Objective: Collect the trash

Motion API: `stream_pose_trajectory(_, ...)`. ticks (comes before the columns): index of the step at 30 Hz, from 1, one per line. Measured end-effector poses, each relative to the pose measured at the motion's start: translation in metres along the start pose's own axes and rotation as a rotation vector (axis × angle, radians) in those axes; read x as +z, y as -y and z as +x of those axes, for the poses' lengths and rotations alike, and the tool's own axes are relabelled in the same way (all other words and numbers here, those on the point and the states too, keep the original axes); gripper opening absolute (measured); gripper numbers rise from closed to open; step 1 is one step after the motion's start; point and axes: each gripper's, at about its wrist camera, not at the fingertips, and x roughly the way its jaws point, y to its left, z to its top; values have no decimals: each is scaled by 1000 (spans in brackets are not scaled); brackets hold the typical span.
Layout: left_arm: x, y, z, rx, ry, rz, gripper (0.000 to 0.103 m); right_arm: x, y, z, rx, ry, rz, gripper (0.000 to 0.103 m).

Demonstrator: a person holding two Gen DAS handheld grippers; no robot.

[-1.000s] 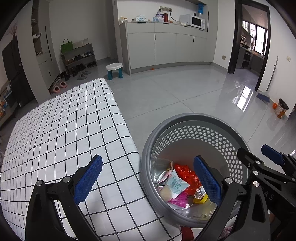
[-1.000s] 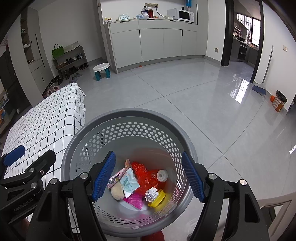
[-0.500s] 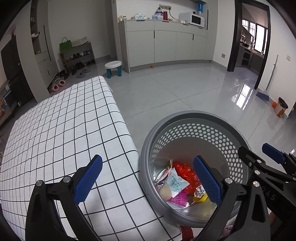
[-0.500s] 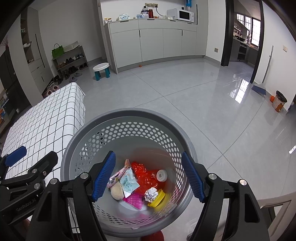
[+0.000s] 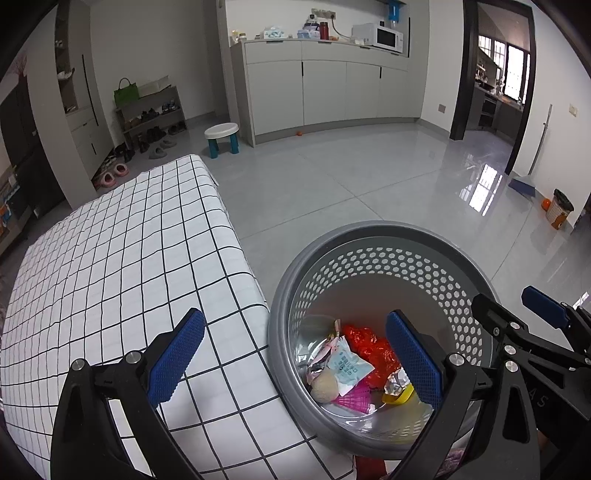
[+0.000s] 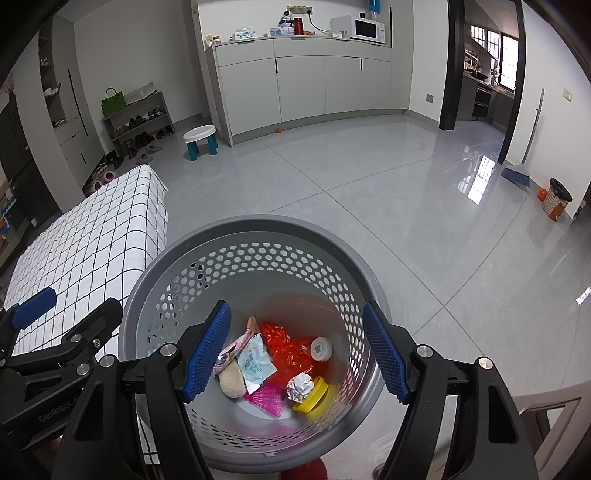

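Looks like the collecting part is basically wrapped up here. Going left to right: the table [image 5: 110, 266] with its white black-grid cloth shows no trash on the part in view, and the left gripper [image 5: 295, 354] hangs over its corner with jaws spread wide, nothing between them. Just beside the table sits the grey perforated basket [image 6: 258, 236], and that's where the trash is: a light blue wet-wipe packet [image 6: 256, 363], a red plastic bag [image 6: 288, 347], a crumpled paper ball [image 6: 300, 386], a yellow lid [image 6: 314, 397] and a pink mesh piece [image 6: 267, 400] all lie on its bottom. The right gripper [image 6: 295, 350] hovers above the basket's mouth, jaws also apart and empty. Next move is probably just a scan for stray bits, or calling it done. The room is a glossy grey tiled floor [image 6: 388, 192], white cabinets [image 6: 303, 85] with a microwave [image 6: 367, 27] at the back, a small stool [image 6: 201, 142] and a broom [image 6: 517, 173] off right.
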Motion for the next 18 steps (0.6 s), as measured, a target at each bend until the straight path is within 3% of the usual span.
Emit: stream_pose_trajectory(18, 3, -2, -1, 16, -2, 0, 97, 0, 2, 0, 0, -2, 1, 71)
